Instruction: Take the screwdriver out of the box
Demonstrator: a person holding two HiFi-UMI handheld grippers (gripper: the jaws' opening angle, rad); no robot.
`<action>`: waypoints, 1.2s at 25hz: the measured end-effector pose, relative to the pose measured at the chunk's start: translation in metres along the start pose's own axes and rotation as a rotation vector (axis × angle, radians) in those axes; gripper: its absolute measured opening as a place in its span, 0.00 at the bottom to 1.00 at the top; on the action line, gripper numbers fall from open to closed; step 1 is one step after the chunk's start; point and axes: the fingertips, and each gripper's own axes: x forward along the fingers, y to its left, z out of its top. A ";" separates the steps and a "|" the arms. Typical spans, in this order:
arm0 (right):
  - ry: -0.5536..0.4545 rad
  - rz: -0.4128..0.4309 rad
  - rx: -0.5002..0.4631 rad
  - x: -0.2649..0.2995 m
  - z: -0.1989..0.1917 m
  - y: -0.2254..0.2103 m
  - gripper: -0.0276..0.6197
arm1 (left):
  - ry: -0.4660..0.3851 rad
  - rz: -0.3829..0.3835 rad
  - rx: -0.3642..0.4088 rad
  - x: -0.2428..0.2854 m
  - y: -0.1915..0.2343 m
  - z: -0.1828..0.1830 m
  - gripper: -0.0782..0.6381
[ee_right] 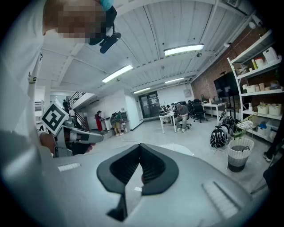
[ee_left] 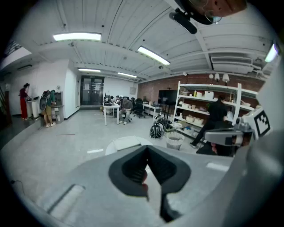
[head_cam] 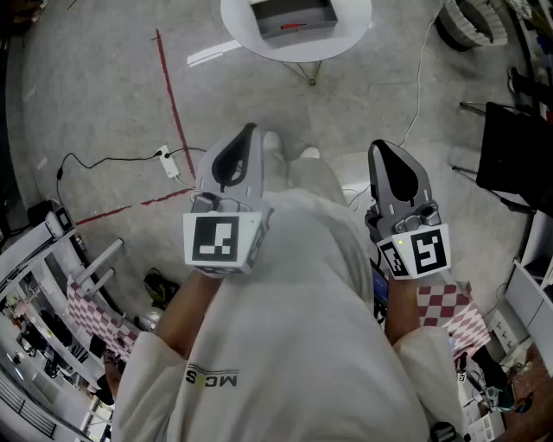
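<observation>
Both claws are closed and empty. In the head view the left gripper (head_cam: 250, 129) and the right gripper (head_cam: 381, 148) are held side by side close to the person's chest, jaws together, well apart from the white round table (head_cam: 350, 26) ahead. A grey box (head_cam: 321, 17) sits on that table with a small red item (head_cam: 292, 27) inside, probably the screwdriver's handle, though it is too small to be sure. In the left gripper view the tips meet with nothing gripped, and the table (ee_left: 126, 142) shows beyond them across bare floor. In the right gripper view the pads (ee_right: 151, 166) also meet with nothing clamped between them. By these pictures the task has hardly begun: the approach, the reach into the box, the grasp and the lift out all remain.
</observation>
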 end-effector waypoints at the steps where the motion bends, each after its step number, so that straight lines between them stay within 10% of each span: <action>1: 0.006 -0.003 -0.007 -0.002 0.001 0.002 0.04 | -0.005 0.001 0.004 -0.004 -0.001 0.000 0.11; 19: -0.039 0.081 -0.027 -0.029 0.010 0.020 0.02 | -0.108 -0.063 0.013 -0.008 -0.042 0.013 0.11; 30: -0.008 0.047 -0.040 0.079 0.029 -0.027 0.02 | -0.074 -0.082 -0.037 0.092 0.015 0.040 0.11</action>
